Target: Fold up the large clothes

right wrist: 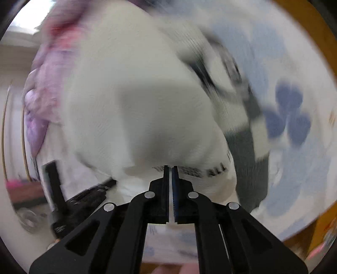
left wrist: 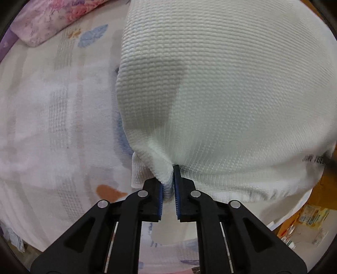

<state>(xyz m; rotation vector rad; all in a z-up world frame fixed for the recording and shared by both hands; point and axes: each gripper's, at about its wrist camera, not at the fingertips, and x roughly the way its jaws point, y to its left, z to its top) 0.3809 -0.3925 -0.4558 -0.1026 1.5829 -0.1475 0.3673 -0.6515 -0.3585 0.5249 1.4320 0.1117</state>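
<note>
A bed covered by a pale textured bedspread [left wrist: 52, 118] with blue and orange printed shapes fills the background of both views, and on it lies the white knitted garment [left wrist: 231, 94], spreading from the centre of the left wrist view out toward twelve and three o'clock. At six o'clock of that view the left gripper [left wrist: 168, 185] pinches a bunched fold of the garment's hem between its blue-lined pads, jaws pressed close on the cloth. In the blurred right wrist view the same garment [right wrist: 130, 105] occupies the middle, with dark lettering along its lower edge near five o'clock; the right gripper [right wrist: 170, 179] has its jaws pressed almost together at the hem, and a thin white layer appears to sit between them. A pink and purple floral quilt [left wrist: 52, 19] lies at eleven o'clock, apart from the garment. The bedspread is bare from seven to ten o'clock. The bed's edge runs at four to five o'clock, where orange-brown floor [left wrist: 328, 189] with scattered packets shows beyond it.
</note>
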